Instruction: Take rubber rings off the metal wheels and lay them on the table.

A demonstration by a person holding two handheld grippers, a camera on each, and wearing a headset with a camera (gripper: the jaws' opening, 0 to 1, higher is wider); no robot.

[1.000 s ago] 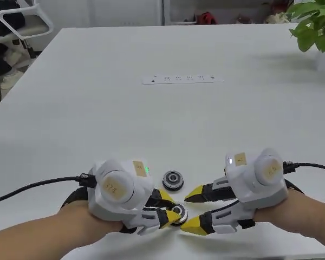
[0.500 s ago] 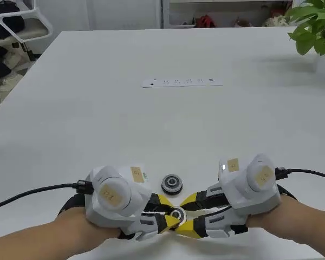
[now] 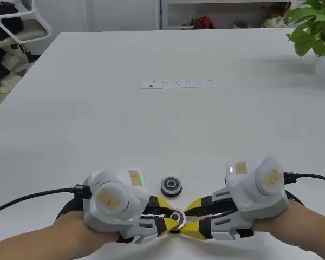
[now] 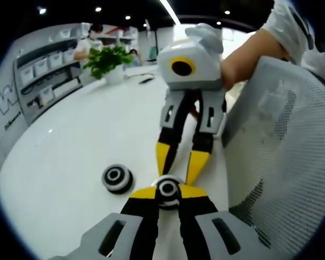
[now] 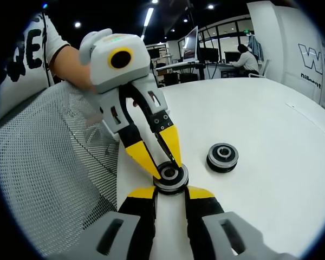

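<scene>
At bottom centre of the head view, the left gripper (image 3: 165,223) and right gripper (image 3: 188,221) meet tip to tip, both pinching one wheel (image 3: 176,219) between their jaws. Just above, a second wheel (image 3: 171,185) lies on the table (image 3: 151,130); farther up, a power strip (image 3: 177,83).

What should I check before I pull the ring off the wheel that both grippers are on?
1. Hold of the left gripper on the held wheel: ok, its jaws flank it.
2. Bite of the right gripper on the rubber ring rather than metal: cannot tell.
3. Whether the held wheel rests on the table: cannot tell; it sits by the near edge.
4. The second wheel out of the way: ok, lying apart.
5. Bare table for the ring: ok, beyond the second wheel.
</scene>
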